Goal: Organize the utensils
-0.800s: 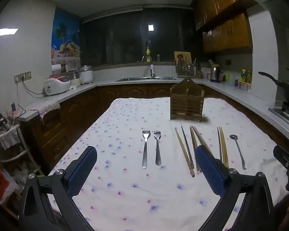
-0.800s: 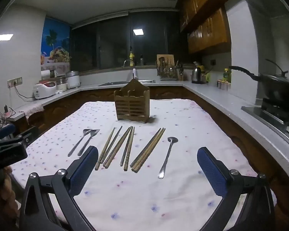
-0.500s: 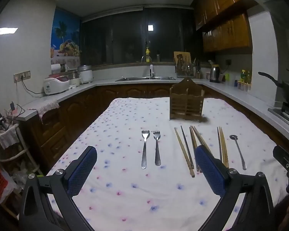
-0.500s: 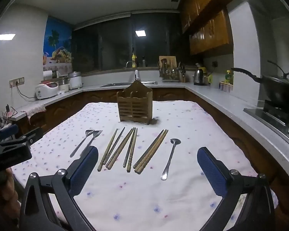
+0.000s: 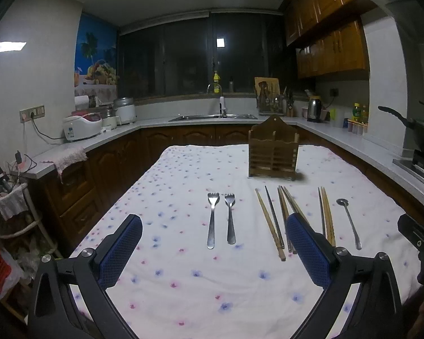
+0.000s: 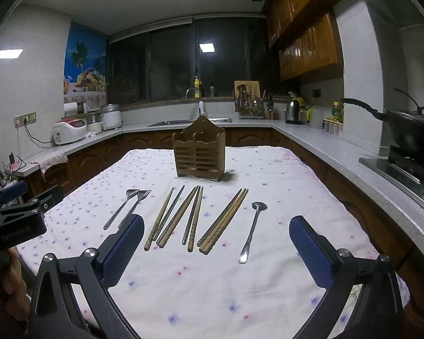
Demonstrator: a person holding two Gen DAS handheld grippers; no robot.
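Note:
On the flowered tablecloth (image 5: 183, 276) lie two steel forks (image 5: 220, 217), several wooden chopsticks (image 5: 279, 220) and a steel spoon (image 5: 350, 223) in a row. Behind them stands a wooden slatted utensil holder (image 5: 272, 155). My left gripper (image 5: 212, 243) hovers open above the cloth, nearer than the forks, with nothing between its blue pads. In the right wrist view the forks (image 6: 127, 207), chopsticks (image 6: 195, 217), spoon (image 6: 251, 231) and holder (image 6: 199, 155) show too. My right gripper (image 6: 216, 243) is open and holds nothing, nearer than the chopsticks and spoon.
Kitchen counters (image 5: 99, 138) wrap around the table. A rice cooker (image 5: 82, 127) sits left, a sink (image 5: 212, 117) at the back, a wok on a stove (image 6: 407, 138) at the right. The left gripper's body (image 6: 17, 223) and a hand show at the right view's left edge.
Both views have shifted only slightly; the right gripper has edged a little closer to the utensils. Nothing on the table has moved and both grippers stay open.

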